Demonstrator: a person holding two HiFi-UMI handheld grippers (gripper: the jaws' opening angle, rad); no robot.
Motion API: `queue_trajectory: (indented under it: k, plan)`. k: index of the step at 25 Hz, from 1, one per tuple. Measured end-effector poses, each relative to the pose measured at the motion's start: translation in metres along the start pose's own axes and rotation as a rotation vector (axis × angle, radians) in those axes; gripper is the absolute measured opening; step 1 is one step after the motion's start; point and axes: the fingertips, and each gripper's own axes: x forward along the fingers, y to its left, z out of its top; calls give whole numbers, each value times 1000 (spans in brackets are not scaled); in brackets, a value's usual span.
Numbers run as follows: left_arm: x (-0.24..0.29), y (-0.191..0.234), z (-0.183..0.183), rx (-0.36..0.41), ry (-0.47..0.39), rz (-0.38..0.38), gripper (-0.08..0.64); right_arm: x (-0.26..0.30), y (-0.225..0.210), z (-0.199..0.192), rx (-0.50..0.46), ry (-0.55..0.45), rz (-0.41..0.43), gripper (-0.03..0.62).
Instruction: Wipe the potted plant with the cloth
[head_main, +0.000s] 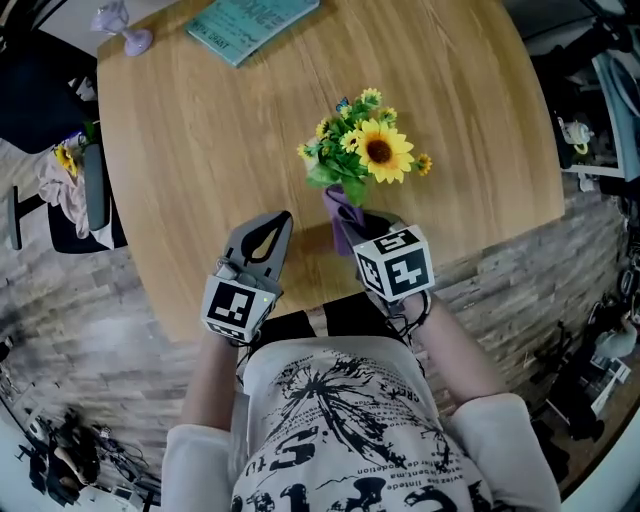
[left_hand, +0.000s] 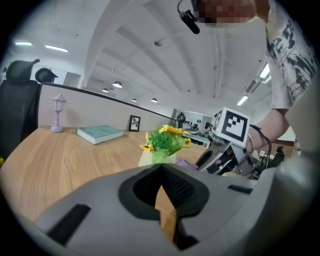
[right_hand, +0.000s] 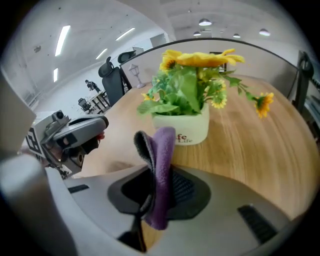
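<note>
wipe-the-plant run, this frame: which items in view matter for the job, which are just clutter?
Job:
- potted plant, standing on the table
- purple cloth, pinched in the right claw
- left claw, shut and empty

Lying about:
- teal book
- small lamp ornament
- photo frame
- office chair

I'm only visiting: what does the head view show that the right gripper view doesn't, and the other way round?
Only the head view shows the teal book and the person's printed shirt. Only the right gripper view shows the white pot with its lettering, and the right gripper shut on the purple cloth. Both show the sunflower plant, the cloth, the wooden table and the left gripper.
</note>
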Motion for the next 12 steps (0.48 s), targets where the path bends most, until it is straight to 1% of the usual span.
queue_trajectory:
  k: [2, 4, 5, 6, 8, 9, 10, 11, 12]
  plan:
    - [7, -4, 0, 17, 5, 0, 5, -7, -17, -2, -19, 0, -29, 80]
    - [15, -4, 0, 18, 8, 0, 11, -14, -36, -3, -39, -2, -65, 81]
    - [19, -2, -2, 12, 11, -1, 37, -17, -44, -3, -47, -2, -83, 81]
    - [23, 0, -4, 5, 15, 0, 77, -19, -53, -3, -50, -2, -100, 81]
    - [32, 5, -7, -9, 17, -2, 135, -25, -69, -3, -48, -2, -133, 81]
    - [37, 6, -8, -13, 17, -10, 181, -27, -78, -2, -46, -5, -153, 81]
    - [42, 8, -9, -10, 20, -22, 248, -30, -87, 0, -45, -9, -177, 81]
    - [49, 9, -10, 1, 27, -37, 299, -32, -96, 2, -45, -16, -201, 81]
    - [55, 10, -10, 15, 33, -54, 335, -33, -104, 5, -46, -23, -223, 81]
